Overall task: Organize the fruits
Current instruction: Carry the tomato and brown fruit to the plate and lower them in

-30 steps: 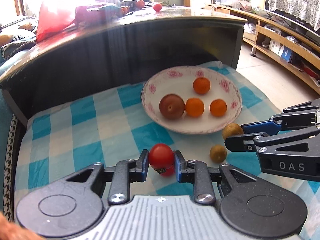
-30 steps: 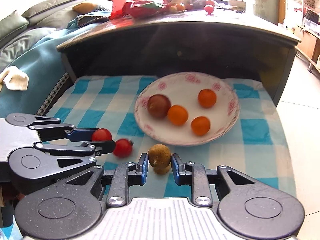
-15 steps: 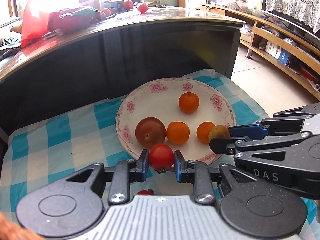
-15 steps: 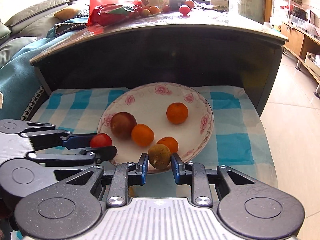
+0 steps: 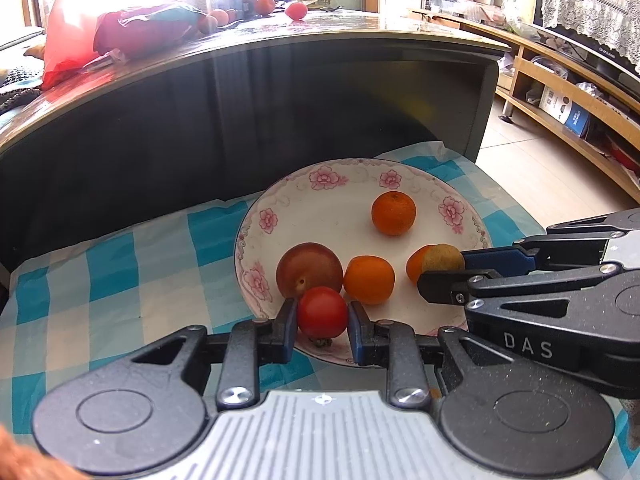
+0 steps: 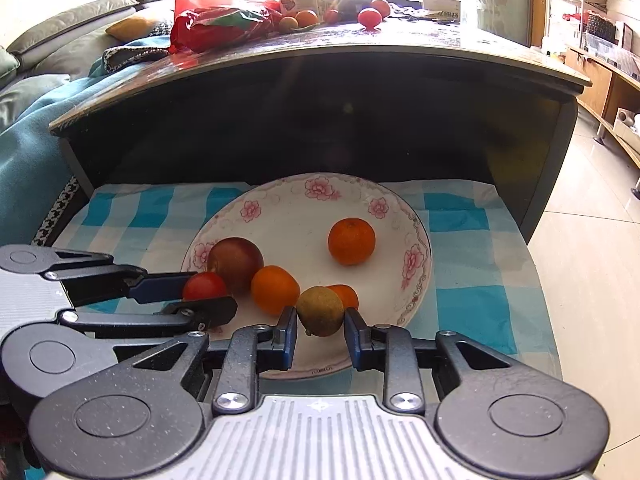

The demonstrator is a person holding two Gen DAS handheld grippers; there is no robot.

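A white flowered plate (image 5: 332,184) (image 6: 400,216) sits on a blue checked cloth and holds a dark red plum (image 5: 308,266) (image 6: 234,258) and three oranges (image 5: 394,212) (image 6: 352,240). My left gripper (image 5: 322,318) is shut on a red tomato (image 5: 322,312) (image 6: 204,286) over the plate's near rim, beside the plum. My right gripper (image 6: 320,318) is shut on a brown-green kiwi-like fruit (image 6: 320,310) (image 5: 444,258) over the plate, in front of an orange. Each gripper shows in the other's view.
The cloth (image 5: 112,272) lies on a low shelf under a dark curved tabletop (image 5: 280,40) carrying a red bag (image 6: 216,20) and more fruit. Tiled floor (image 6: 592,280) lies to the right, wooden shelving (image 5: 568,92) beyond, a sofa (image 6: 48,52) at left.
Both grippers moved forward and up from the cloth with their fruits, and now hold them over the plate. The jaws stayed shut.
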